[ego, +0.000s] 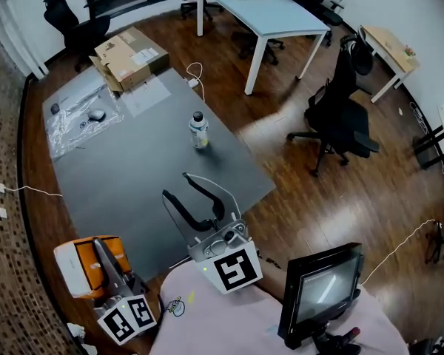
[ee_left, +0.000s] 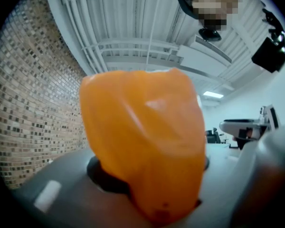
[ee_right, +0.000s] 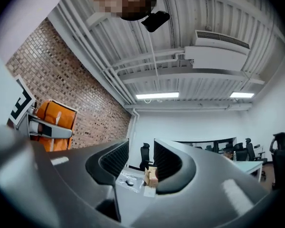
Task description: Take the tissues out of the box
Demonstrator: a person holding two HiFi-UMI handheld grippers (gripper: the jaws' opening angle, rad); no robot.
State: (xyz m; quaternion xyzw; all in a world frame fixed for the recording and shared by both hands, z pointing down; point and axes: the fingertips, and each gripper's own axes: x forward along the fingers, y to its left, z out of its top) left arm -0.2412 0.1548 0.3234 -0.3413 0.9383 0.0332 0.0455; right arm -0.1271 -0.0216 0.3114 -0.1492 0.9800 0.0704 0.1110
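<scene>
An orange tissue box point(ego: 83, 268) with white sides is at the lower left of the head view. My left gripper point(ego: 101, 248) is shut on it, one dark finger lying across its orange face. In the left gripper view the orange box point(ee_left: 142, 146) fills the middle and hides the jaws of the left gripper point(ee_left: 154, 196). No loose tissue shows. My right gripper point(ego: 176, 186) hovers to the right of the box, apart from it. In the right gripper view the right gripper point(ee_right: 141, 163) has a narrow gap between its ribbed pads, with nothing in it, and the tissue box point(ee_right: 54, 122) sits far left.
A grey mat point(ego: 148, 168) spreads ahead, with a small bottle point(ego: 199, 130) standing on it, a cardboard box point(ego: 129, 56) at its far end and a clear plastic bag point(ego: 81, 117) on the left. An office chair point(ego: 340, 117), a white table point(ego: 263, 13) and a dark monitor point(ego: 322, 291) stand to the right.
</scene>
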